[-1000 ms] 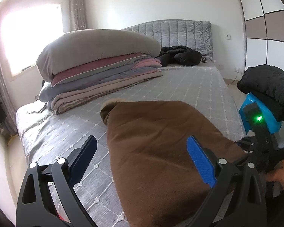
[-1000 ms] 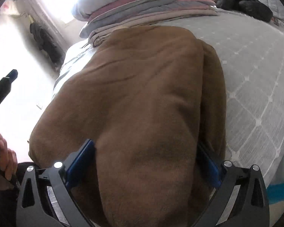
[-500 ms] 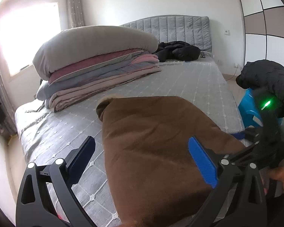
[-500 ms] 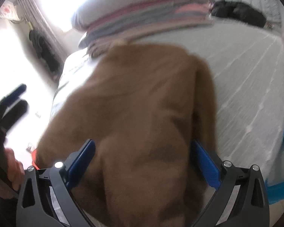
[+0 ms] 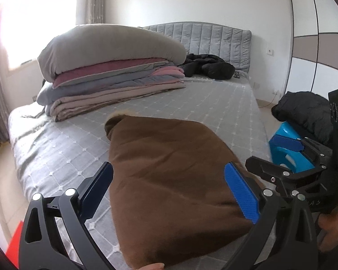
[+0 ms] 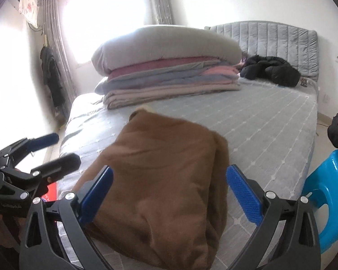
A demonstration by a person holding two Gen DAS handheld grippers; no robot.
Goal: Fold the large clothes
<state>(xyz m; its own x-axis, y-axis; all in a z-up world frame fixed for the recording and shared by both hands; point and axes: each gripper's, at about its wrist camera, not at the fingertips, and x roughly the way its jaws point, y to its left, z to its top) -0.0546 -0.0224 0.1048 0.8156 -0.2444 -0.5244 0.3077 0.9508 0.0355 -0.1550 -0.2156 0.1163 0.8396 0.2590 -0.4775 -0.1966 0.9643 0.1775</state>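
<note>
The brown coat (image 6: 160,180) lies folded into a compact bundle near the bed (image 6: 270,123) edge, both claws (image 5: 169,189) (image 6: 169,191) spread and empty above it, so folding looks nearly finished.

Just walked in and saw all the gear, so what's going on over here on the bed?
A person is folding clothes with handheld tongs, one pair in each hand. A brown garment lies folded into a bundle near the foot of the grey bed. The left tongs and right tongs are both open and hold nothing, hovering over the bundle. Behind it sits a stack of folded bedding, with a black jacket by the headboard.
</note>
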